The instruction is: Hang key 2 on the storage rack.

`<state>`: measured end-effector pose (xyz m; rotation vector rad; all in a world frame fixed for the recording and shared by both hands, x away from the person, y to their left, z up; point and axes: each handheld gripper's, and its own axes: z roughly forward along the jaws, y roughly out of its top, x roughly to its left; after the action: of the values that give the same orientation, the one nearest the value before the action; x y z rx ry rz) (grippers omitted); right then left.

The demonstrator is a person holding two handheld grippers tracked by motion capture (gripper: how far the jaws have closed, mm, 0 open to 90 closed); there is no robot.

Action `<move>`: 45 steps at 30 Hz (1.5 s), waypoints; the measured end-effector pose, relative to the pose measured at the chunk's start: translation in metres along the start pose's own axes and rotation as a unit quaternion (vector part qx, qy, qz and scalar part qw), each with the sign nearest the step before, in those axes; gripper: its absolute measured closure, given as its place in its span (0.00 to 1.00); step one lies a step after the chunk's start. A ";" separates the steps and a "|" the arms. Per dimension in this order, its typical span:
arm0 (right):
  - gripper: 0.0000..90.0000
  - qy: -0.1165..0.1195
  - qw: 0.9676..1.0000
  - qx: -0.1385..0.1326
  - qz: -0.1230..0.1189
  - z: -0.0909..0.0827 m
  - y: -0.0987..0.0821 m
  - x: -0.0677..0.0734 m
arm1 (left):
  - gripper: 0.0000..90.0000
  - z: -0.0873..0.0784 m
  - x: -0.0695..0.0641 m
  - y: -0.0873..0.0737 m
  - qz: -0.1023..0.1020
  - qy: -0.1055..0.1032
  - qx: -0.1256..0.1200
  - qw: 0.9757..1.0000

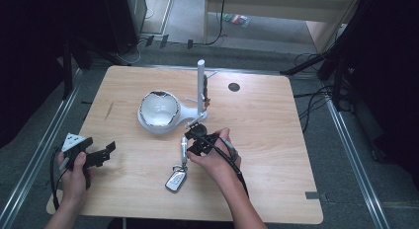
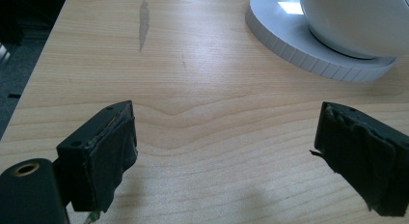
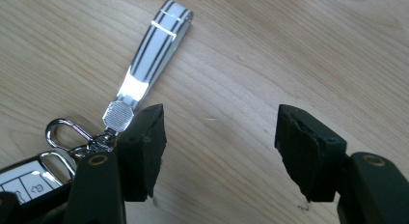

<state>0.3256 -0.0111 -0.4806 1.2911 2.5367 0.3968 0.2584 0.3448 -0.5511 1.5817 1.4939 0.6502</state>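
Note:
A car key fob [image 1: 176, 180] lies on the wooden table [image 1: 276, 155], with a grey striped strap [image 1: 184, 148] clipped to it and stretching away from the person. In the right gripper view the strap [image 3: 154, 50] and fob [image 3: 24, 183] lie just outside the left jaw. My right gripper [image 3: 222, 122] is open low over bare wood, nothing between its jaws; in the high view my right gripper [image 1: 194, 135] sits beside the strap's far end. My left gripper [image 1: 107, 151] rests near the table's left edge. It is open over bare wood in its own view [image 2: 226, 120].
A white stand with a round dish [image 1: 158, 110] and an upright post [image 1: 201, 86] with hooks stands at mid-table, just beyond the right gripper; its base [image 2: 308, 45] lies ahead of the left gripper. A dark round grommet [image 1: 233, 87] sits far right of it.

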 end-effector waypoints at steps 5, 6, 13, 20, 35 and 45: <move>0.42 0.002 1.000 0.010 -0.007 0.005 0.003 0.008 | 0.09 0.000 0.000 0.000 0.000 0.000 0.001 1.000; 0.42 0.003 1.000 0.011 -0.007 0.006 0.003 0.010 | 0.09 0.000 0.000 0.000 0.000 0.000 0.001 1.000; 0.45 0.006 1.000 0.022 -0.012 0.011 0.007 0.021 | 0.09 0.000 0.000 0.000 0.000 0.000 0.001 1.000; 0.49 0.013 0.999 0.031 -0.007 0.016 0.012 0.026 | 0.09 0.000 0.000 0.000 -0.001 0.000 0.001 1.000; 0.60 0.030 0.998 0.047 0.009 0.028 0.024 0.039 | 0.09 0.000 0.000 0.000 -0.002 0.000 0.000 1.000; 0.63 0.040 0.998 0.050 0.008 0.029 0.028 0.045 | 0.09 0.000 0.000 0.000 -0.003 0.000 0.000 1.000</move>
<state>0.3312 0.0451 -0.5024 1.3580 2.6444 0.3346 0.2586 0.3452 -0.5512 1.5766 1.4963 0.6469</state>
